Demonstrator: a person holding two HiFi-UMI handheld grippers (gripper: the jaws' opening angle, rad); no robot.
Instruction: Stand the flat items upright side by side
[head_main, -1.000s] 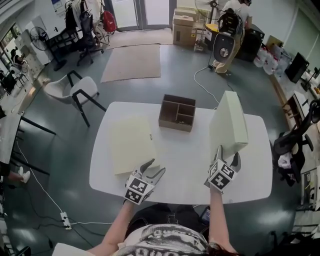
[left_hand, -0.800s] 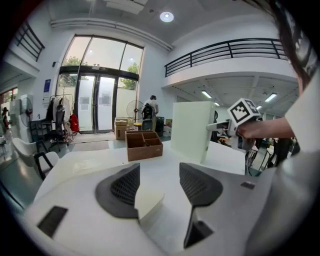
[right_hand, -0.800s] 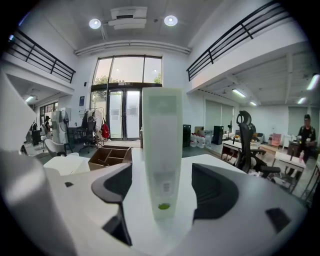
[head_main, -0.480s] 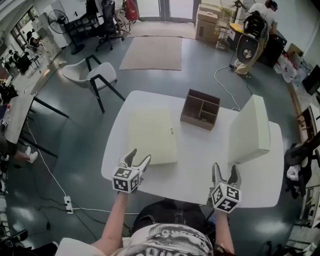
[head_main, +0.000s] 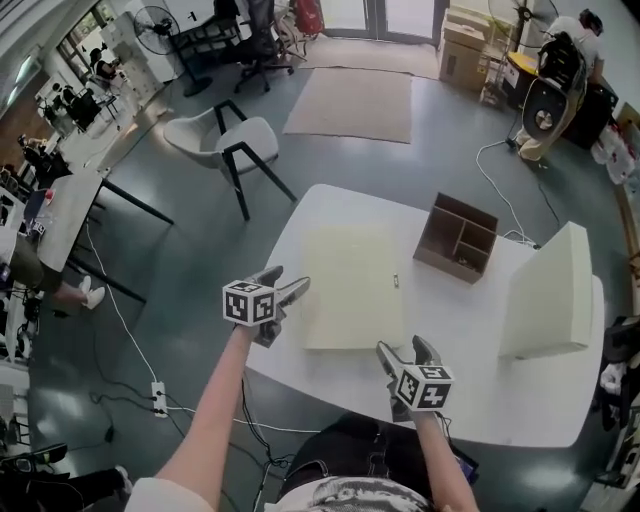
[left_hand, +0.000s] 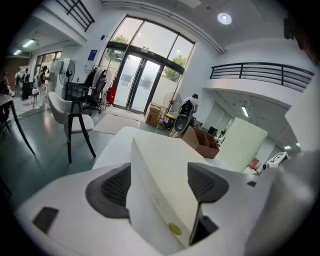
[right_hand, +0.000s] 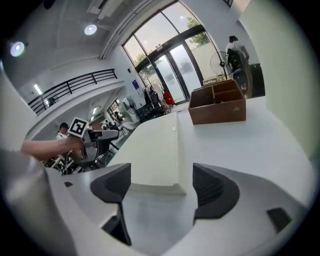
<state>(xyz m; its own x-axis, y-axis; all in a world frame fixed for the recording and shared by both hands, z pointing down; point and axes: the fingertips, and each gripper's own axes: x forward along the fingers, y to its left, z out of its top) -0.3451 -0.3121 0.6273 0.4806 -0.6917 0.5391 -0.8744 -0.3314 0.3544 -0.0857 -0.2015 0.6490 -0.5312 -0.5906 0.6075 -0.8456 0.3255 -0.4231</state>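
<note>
Left claw (head_main: 283, 281), right claw (head_main: 405, 350) just spread wide, left straddling a corner of the flat cream box (head_main: 345, 285), right empty beside it; looks stiff, light, so pinch thin edges

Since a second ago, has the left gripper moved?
Yes: the left gripper went from the near edge of the flat box to its left edge. Its jaws have just been opening, the box's corner between them.

Two cream flat boxes. The lying box (head_main: 345, 285) was flat on its broad face, with a small tag on its far side. Its edge (left_hand: 165, 175) sat between the wide jaws of the left gripper (head_main: 285, 280), just opened, pads not pressing. Its near end (right_hand: 155, 155) was just ahead of the right gripper (head_main: 405, 350), jaws also opened wider and empty. The upright box (head_main: 548, 292) stood on edge, well apart to the right gripper's right.
</note>
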